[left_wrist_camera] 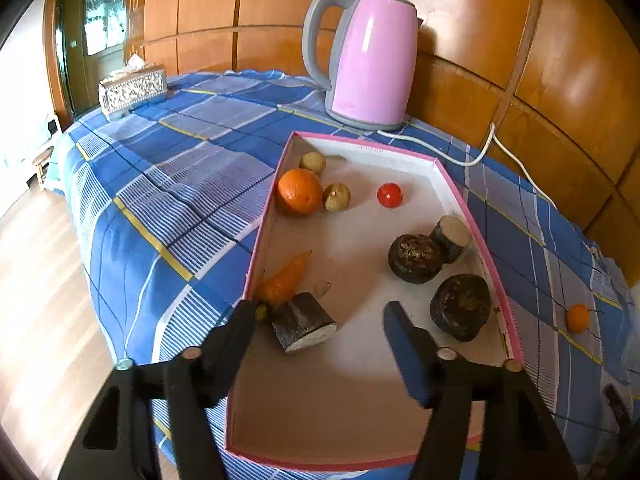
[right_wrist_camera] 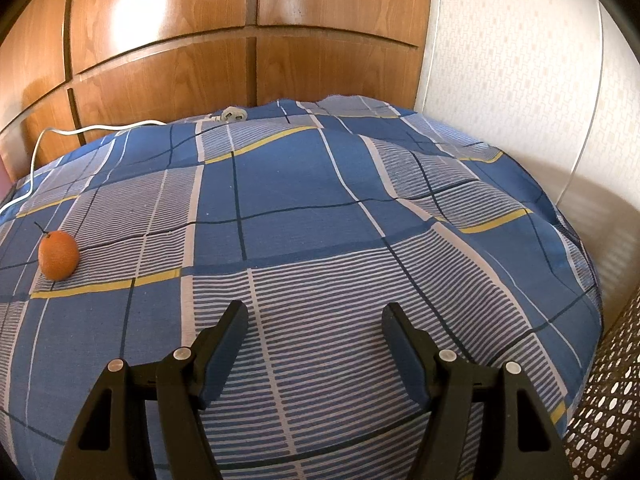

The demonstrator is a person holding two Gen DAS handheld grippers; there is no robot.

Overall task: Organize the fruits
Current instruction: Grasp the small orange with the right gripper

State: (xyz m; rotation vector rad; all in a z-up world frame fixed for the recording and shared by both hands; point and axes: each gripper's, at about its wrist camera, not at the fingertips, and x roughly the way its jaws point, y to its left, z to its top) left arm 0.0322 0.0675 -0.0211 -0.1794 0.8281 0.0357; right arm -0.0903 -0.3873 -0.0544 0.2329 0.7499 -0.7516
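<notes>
Hovering over the pink-rimmed tray (left_wrist_camera: 476,236), the left gripper (left_wrist_camera: 320,312) has its fingers spread and empty, a bark-covered log piece (left_wrist_camera: 304,322) lying between them. The right gripper (right_wrist_camera: 316,316), likewise spread and empty, has the stray small orange fruit (right_wrist_camera: 58,255) well off its left finger on the bench (right_wrist_camera: 320,184); fetching it looks next. The carrot's (left_wrist_camera: 286,278) stem end hides behind the left finger.
</notes>
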